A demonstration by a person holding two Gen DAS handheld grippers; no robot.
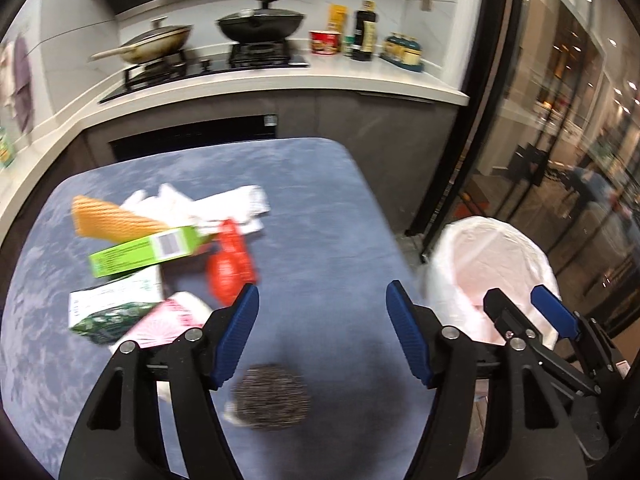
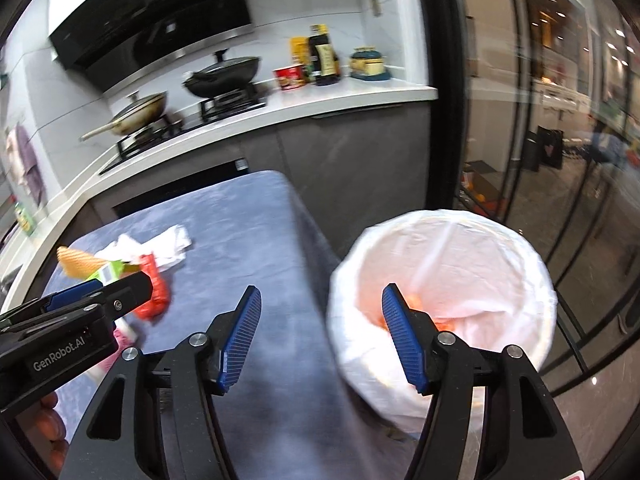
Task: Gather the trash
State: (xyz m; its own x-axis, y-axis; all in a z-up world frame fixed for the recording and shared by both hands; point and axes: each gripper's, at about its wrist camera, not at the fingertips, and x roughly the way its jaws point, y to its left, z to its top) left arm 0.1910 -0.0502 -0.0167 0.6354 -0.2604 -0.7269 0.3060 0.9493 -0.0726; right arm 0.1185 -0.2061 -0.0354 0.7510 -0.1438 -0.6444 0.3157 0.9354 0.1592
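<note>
Kitchen counters with a gas hob, two lidded pans (image 1: 256, 20) and condiment bottles (image 1: 365, 30) back a blue-grey table (image 1: 320, 208) in the left wrist view, where the left gripper (image 1: 322, 338) hangs over the near end of the table, jaws spread wide and holding nothing. Trash is heaped on the table's left side: a green box (image 1: 144, 250), an orange wafer-patterned wrapper (image 1: 108, 218), a red packet (image 1: 230, 268), crumpled white paper (image 1: 224, 200) and a pink-and-white packet (image 1: 160, 320); a dark scouring pad (image 1: 272, 396) lies between the fingers. Beside the table's right edge stands a bin lined with a white bag (image 1: 492, 256), the right gripper (image 1: 516, 308) poised at its rim. From the right wrist view, the right gripper (image 2: 320, 336) is open and empty, one finger over the table (image 2: 256, 220) and the other over the white-lined bin (image 2: 480, 264), inside which something orange shows. At left the left gripper (image 2: 100, 296) reaches over the trash pile.
</note>
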